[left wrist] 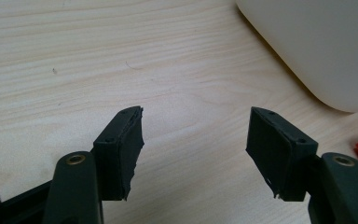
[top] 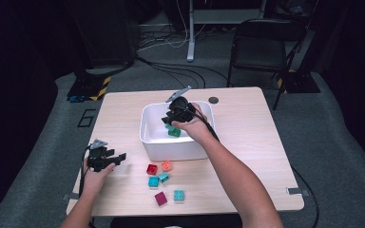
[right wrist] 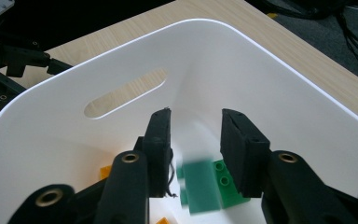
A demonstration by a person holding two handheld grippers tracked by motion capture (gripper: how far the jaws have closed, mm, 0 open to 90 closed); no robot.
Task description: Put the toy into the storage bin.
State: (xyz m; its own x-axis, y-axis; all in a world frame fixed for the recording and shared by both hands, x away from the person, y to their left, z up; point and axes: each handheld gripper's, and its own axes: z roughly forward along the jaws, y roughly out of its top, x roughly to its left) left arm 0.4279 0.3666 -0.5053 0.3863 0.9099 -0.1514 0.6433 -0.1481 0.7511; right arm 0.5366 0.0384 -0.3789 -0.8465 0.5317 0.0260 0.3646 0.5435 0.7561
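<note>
- Left claw (top: 105, 158): rests low on the bench (top: 247, 142) at its left, jaws wide apart with bare wood between them in the left gripper view; it points toward the loose bricks.
- Loose bricks in front of the bin, left to right: red brick (top: 152, 169), teal brick (top: 153, 181), orange brick (top: 167, 166), magenta brick (top: 160, 198), and a second teal brick (top: 178, 195), all lying studs-up and near one another.
- White bin (top: 148, 124): stands at mid-bench, with a slot handle (right wrist: 125, 93) in its wall.
- Right claw (top: 173, 119): held over the bin, pointing down into it; jaws parted, pads clear of the brick.
- Green brick (right wrist: 204, 183): blurred just beyond the parted jaws, apparently dropping inside the bin; a second green brick (right wrist: 227, 181) lies on the floor beside it, and orange bricks (right wrist: 105, 171) nearby. Its long axis seems to run away from the camera, broad face showing; the blur leaves the studs' direction uncertain.
- Risk: the brick may bounce off those already in the bin and tumble. As the left claw reaches for the tight cluster, its wide jaws could nudge neighbours aside or pinch two at once.
</note>
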